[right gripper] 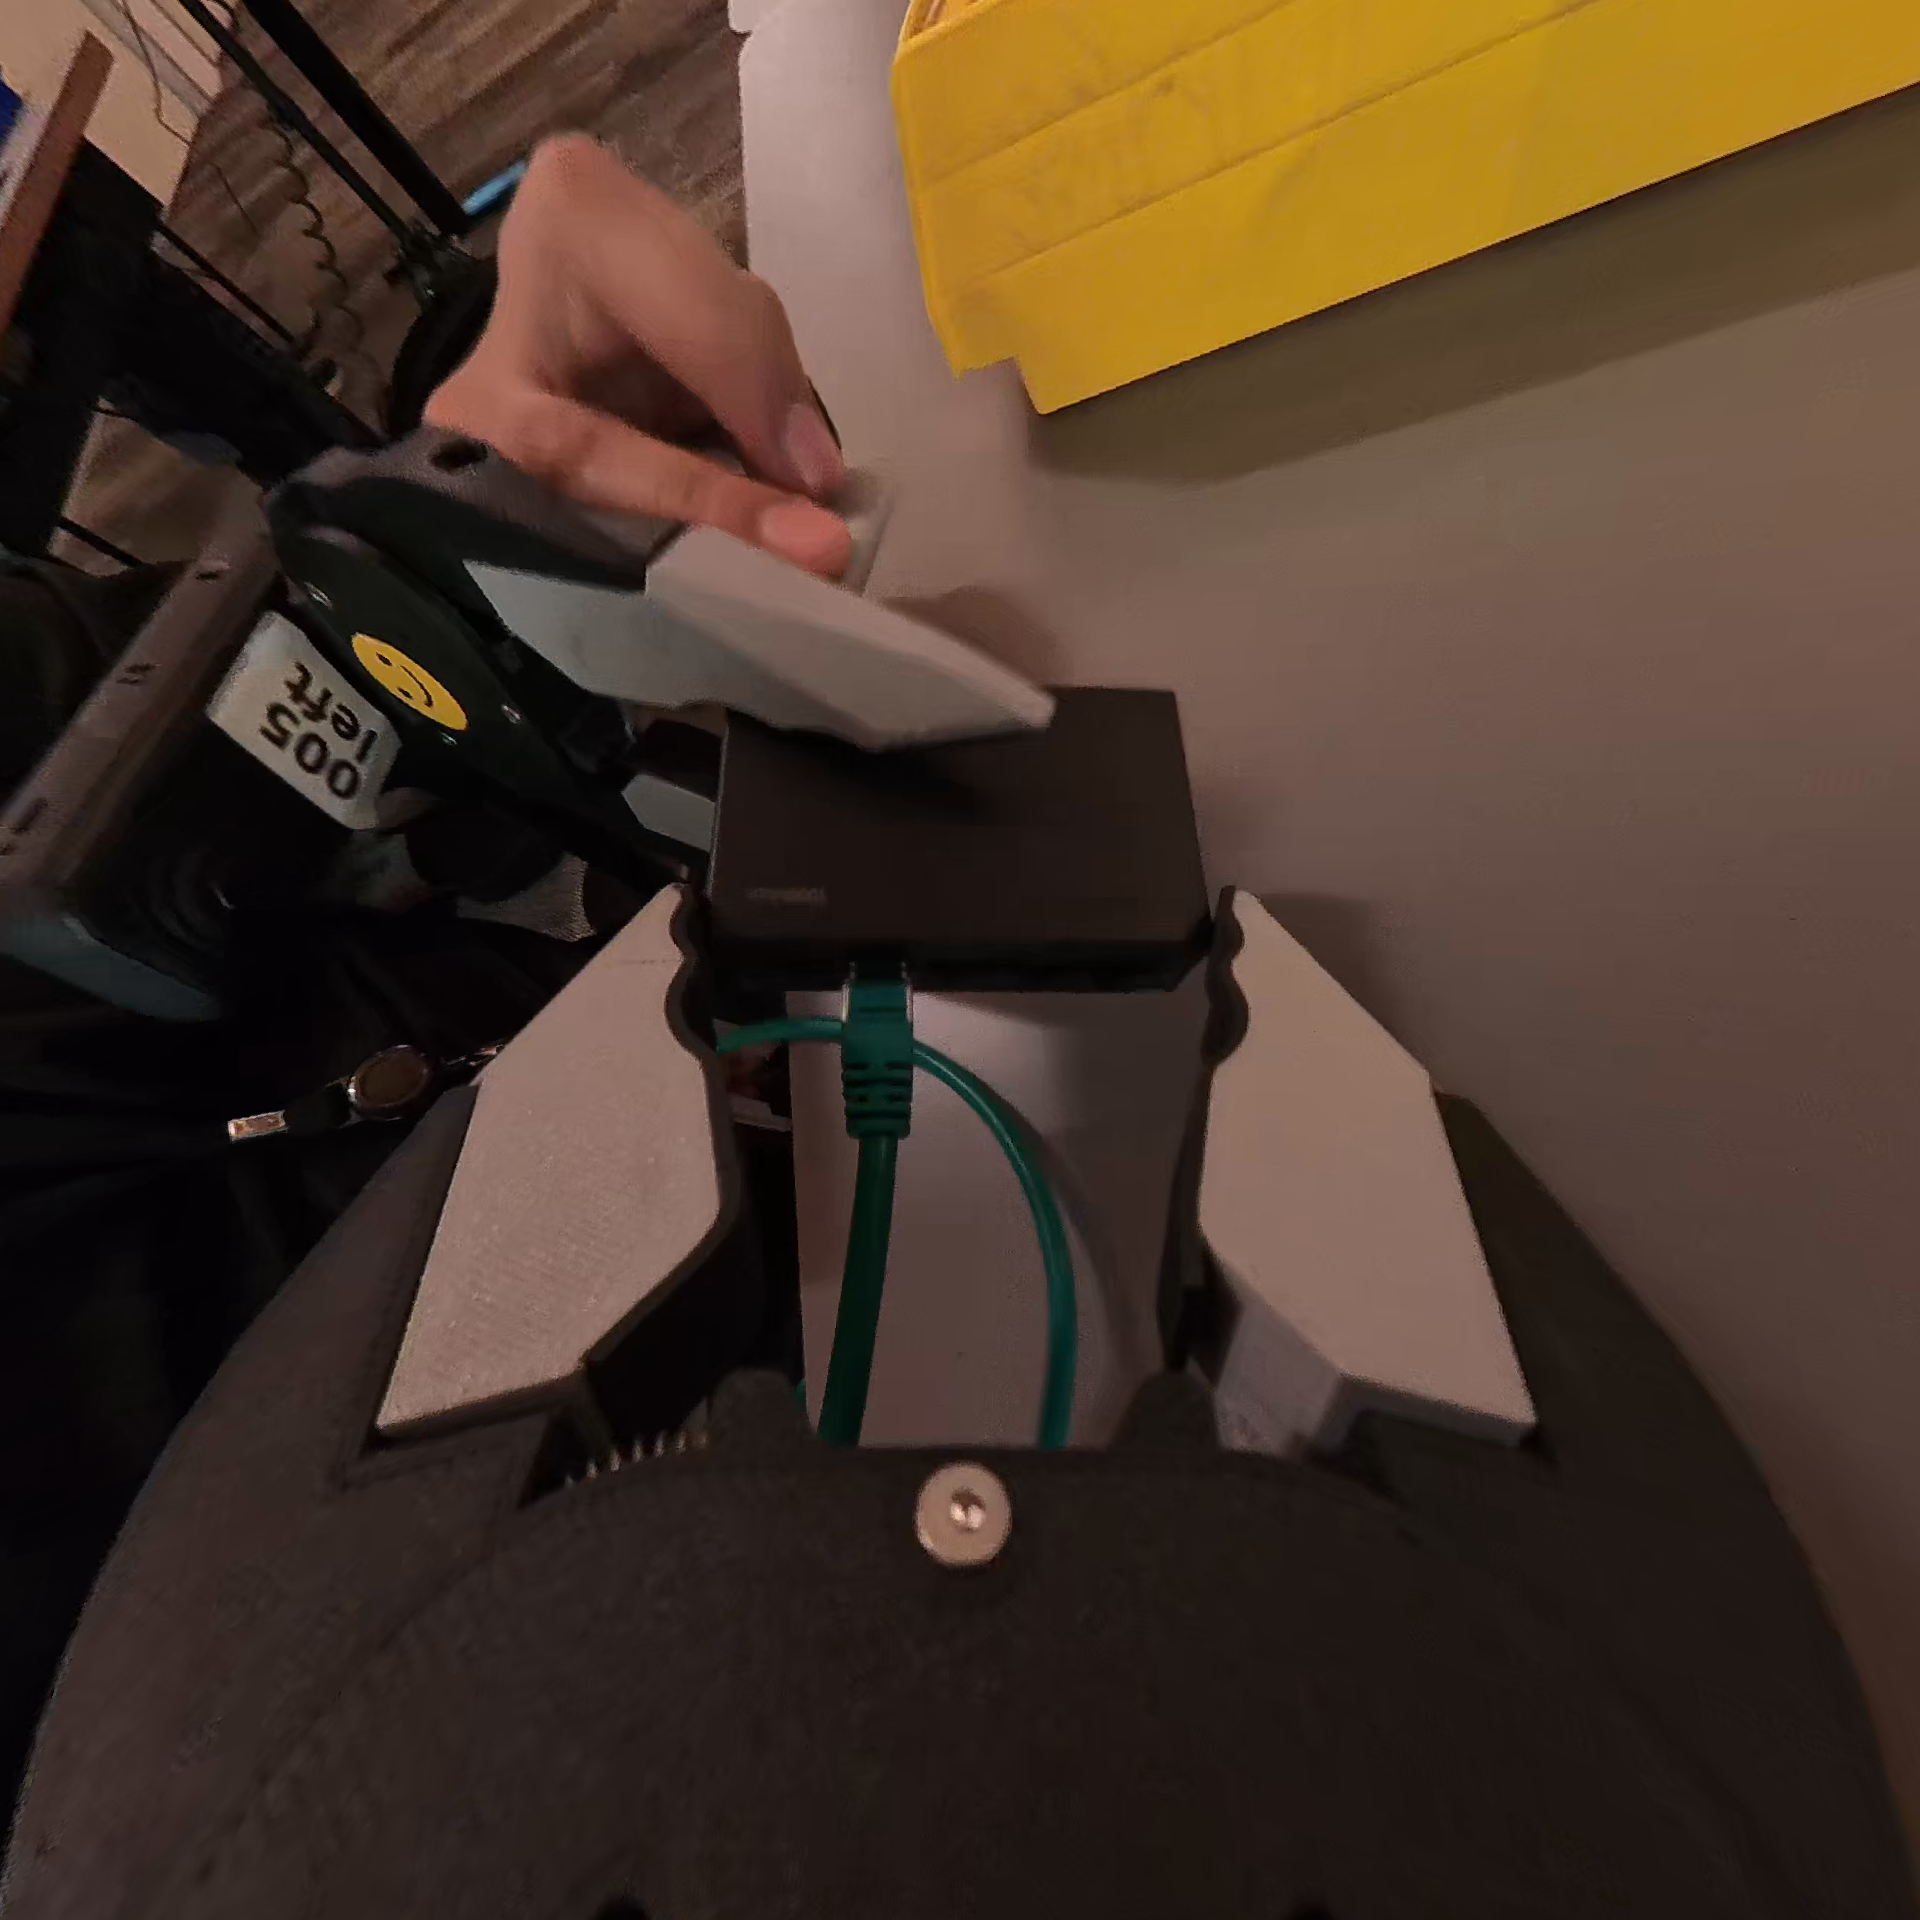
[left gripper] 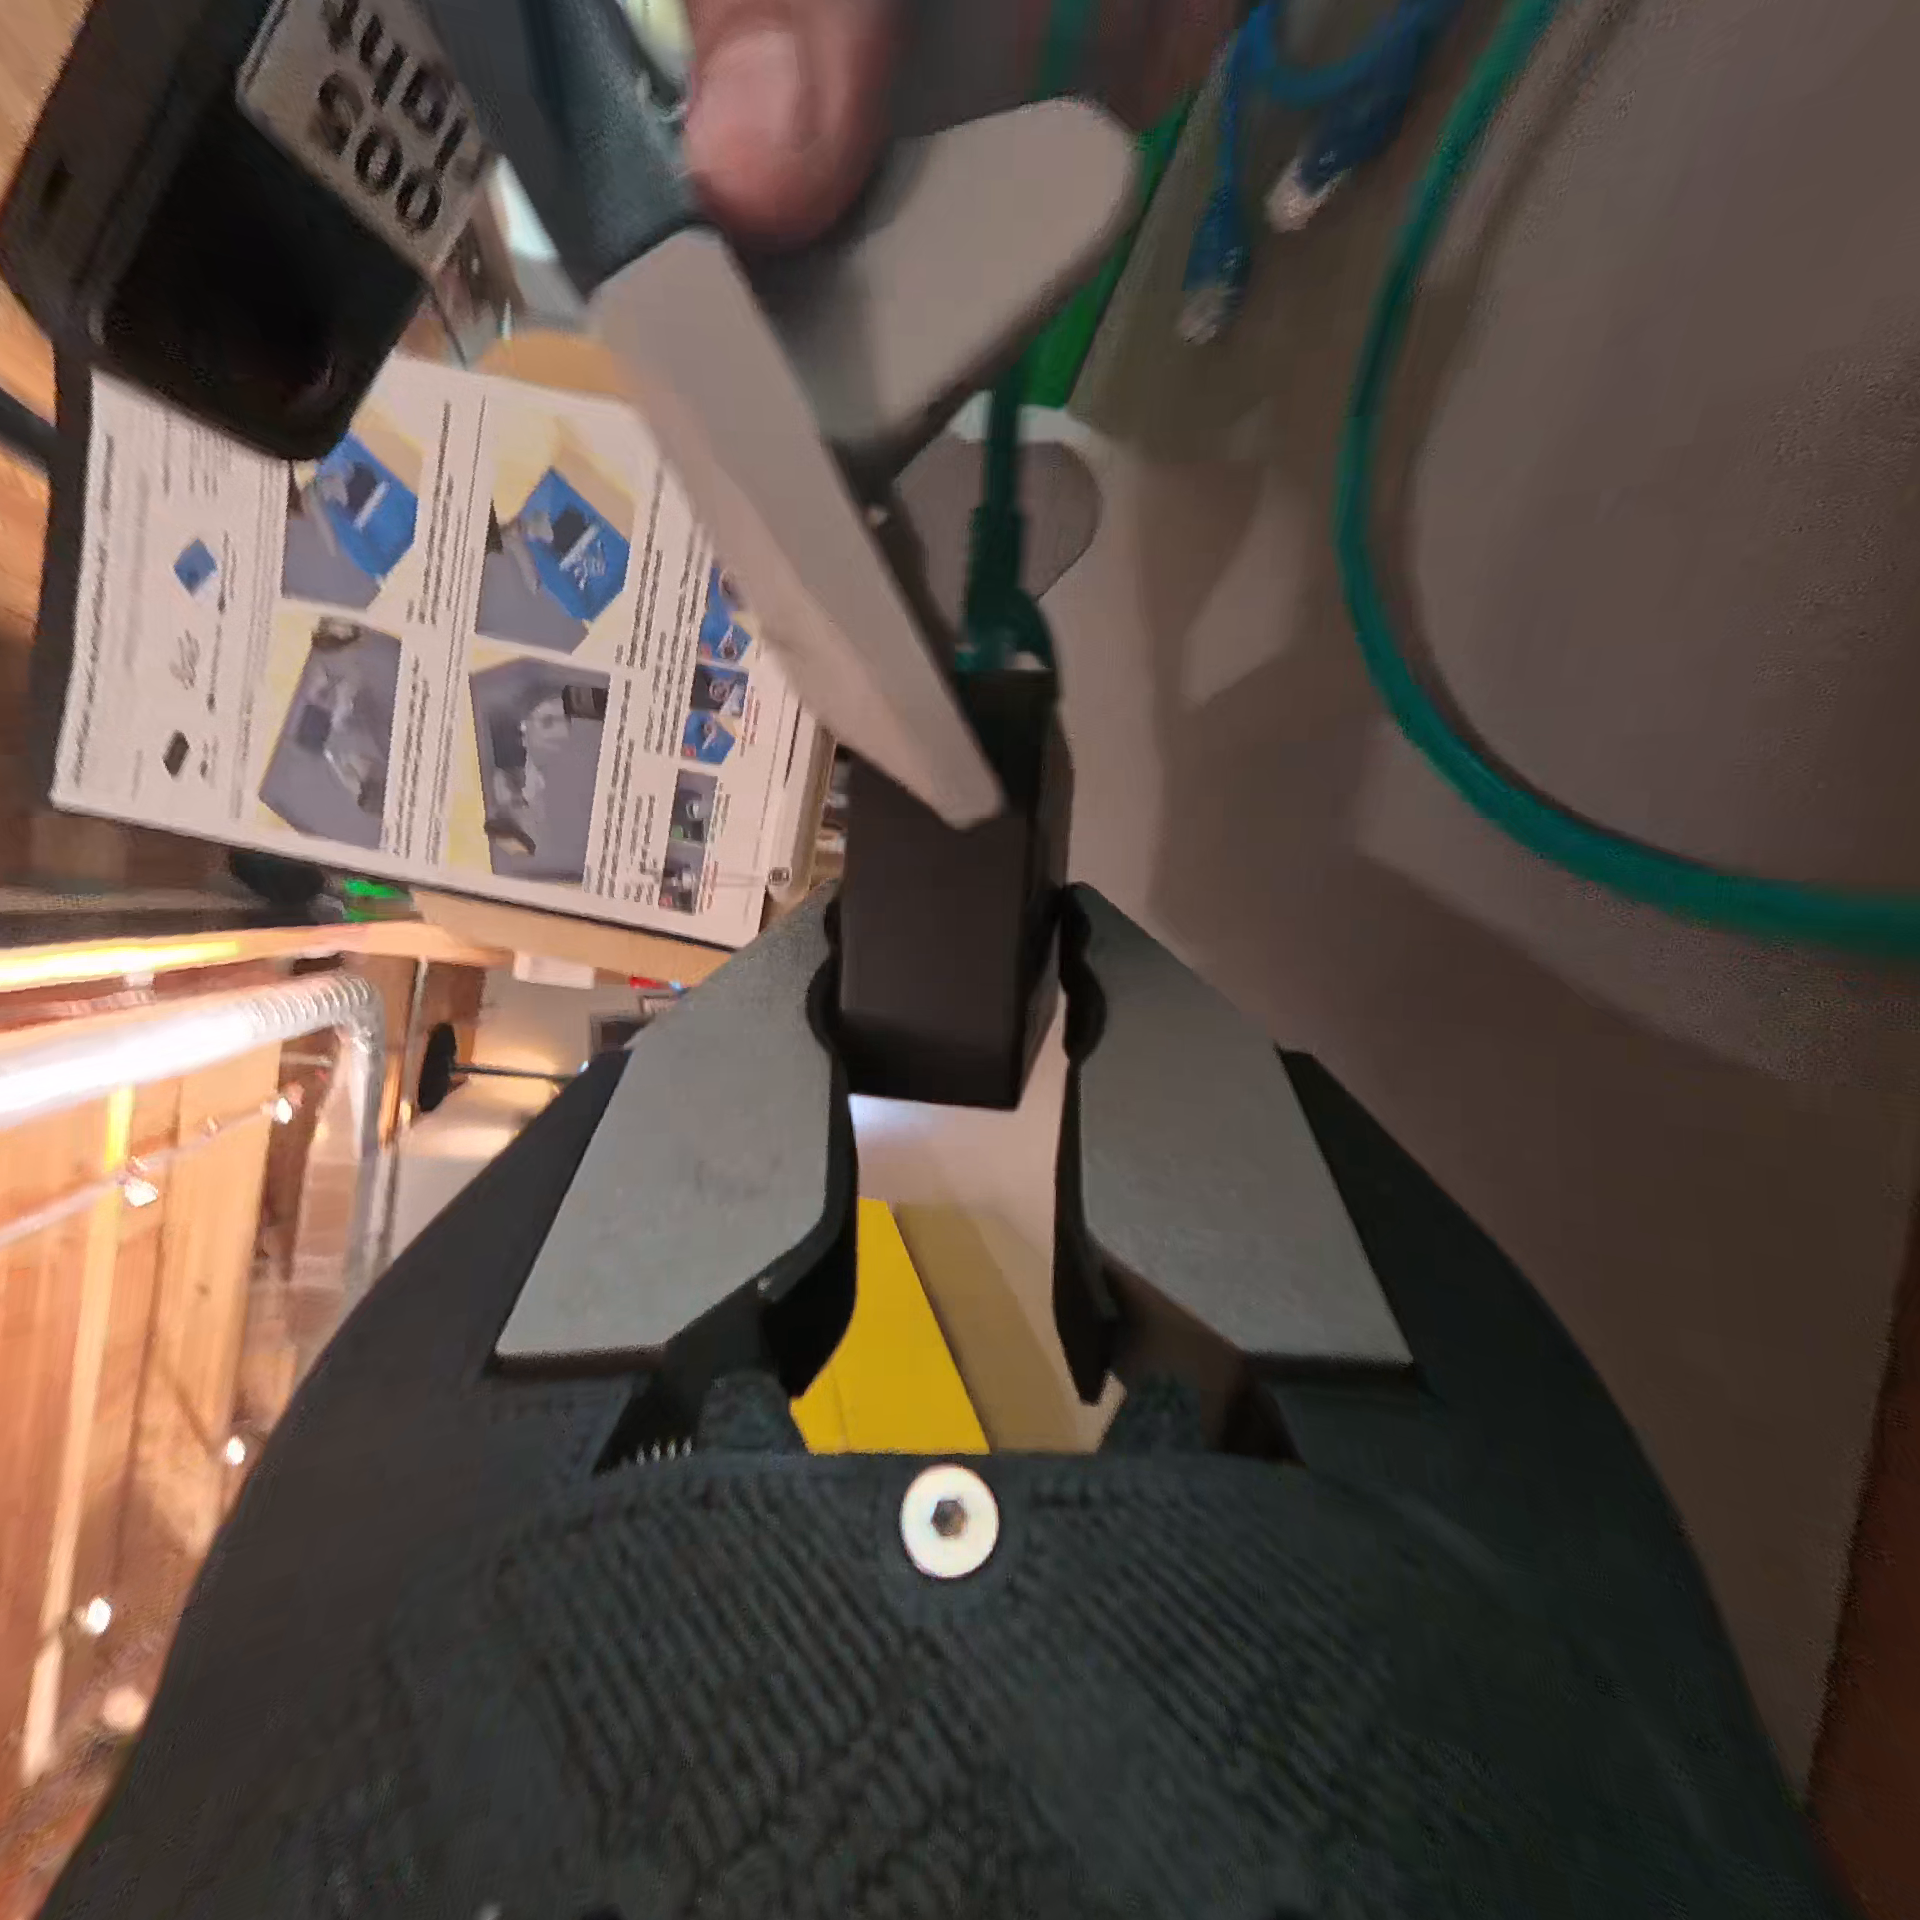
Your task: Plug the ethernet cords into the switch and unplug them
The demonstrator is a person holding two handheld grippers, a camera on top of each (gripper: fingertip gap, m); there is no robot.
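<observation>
My left gripper (left gripper: 945,935) is shut on the black switch (left gripper: 935,987), clamping its flat top and bottom. In the right wrist view its upper finger (right gripper: 831,665) lies over the switch (right gripper: 956,821). A green ethernet cord (right gripper: 878,1070) is plugged into the switch's port side. My right gripper (right gripper: 956,935) is open, its fingertips flanking the port-side corners with the green plug between them. In the left wrist view one right finger (left gripper: 790,582) runs beside the switch and the green cord (left gripper: 1558,831) loops away. Blue cords (left gripper: 1226,239) lie loose farther off.
A yellow bin (right gripper: 1351,156) stands on the grey table (right gripper: 1558,831) beyond the switch. A printed sheet with pictures (left gripper: 416,644) stands behind. A person's hand (right gripper: 644,395) holds the left gripper. Dark shelving and a wooden floor lie past the table's edge. My left and right fingertips are right by each other.
</observation>
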